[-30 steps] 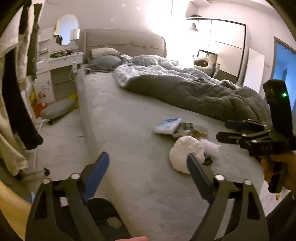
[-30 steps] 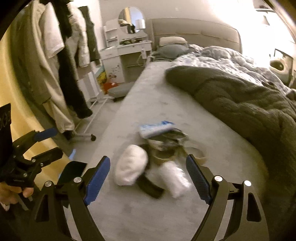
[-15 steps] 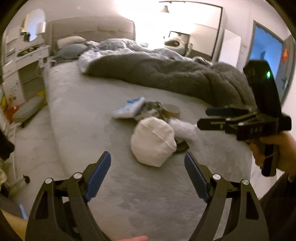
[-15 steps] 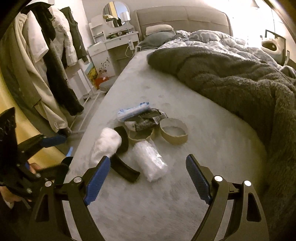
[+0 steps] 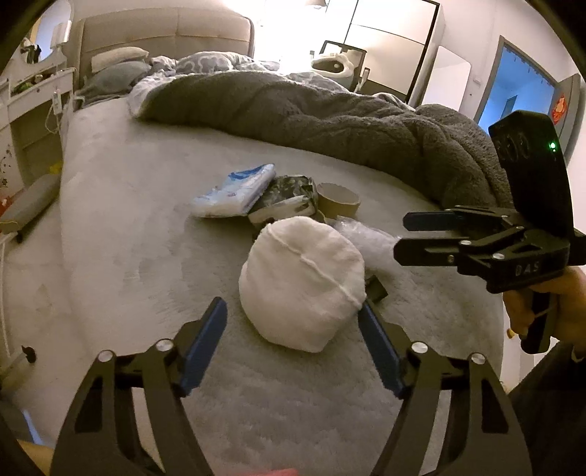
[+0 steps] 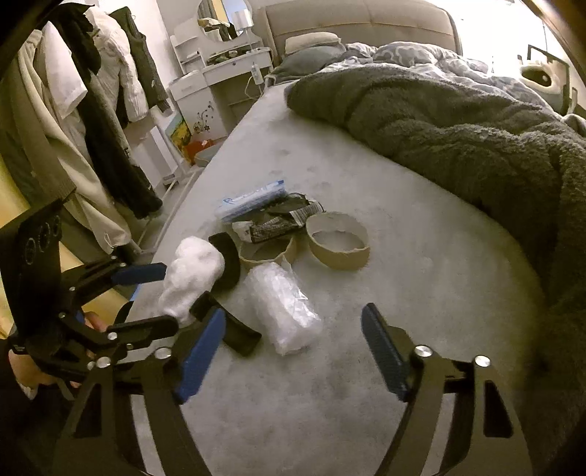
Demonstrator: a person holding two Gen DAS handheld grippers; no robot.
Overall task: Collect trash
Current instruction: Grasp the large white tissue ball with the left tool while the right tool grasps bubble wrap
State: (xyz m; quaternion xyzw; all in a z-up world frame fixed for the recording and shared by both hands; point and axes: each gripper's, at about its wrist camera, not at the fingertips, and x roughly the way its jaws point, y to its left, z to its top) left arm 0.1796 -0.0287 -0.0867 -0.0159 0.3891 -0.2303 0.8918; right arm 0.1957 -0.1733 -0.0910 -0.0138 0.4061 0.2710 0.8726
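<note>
Grey bed (image 5: 128,227), blanket (image 5: 329,121), trash pile (image 6: 278,238)

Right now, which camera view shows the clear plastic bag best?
The right wrist view: the plastic bag lies whole and unblocked on the bed, ahead of the open right gripper. In the left wrist view only part of it shows, behind the white bundle.

- A dark grey fleece blanket (image 5: 329,121) is lying bunched across the far side of the bed (image 5: 121,234).
- Pillows (image 5: 110,67) are resting against the padded headboard (image 5: 164,29).
- Coats (image 6: 91,110) are hanging beside a white dressing table (image 6: 219,77).
</note>
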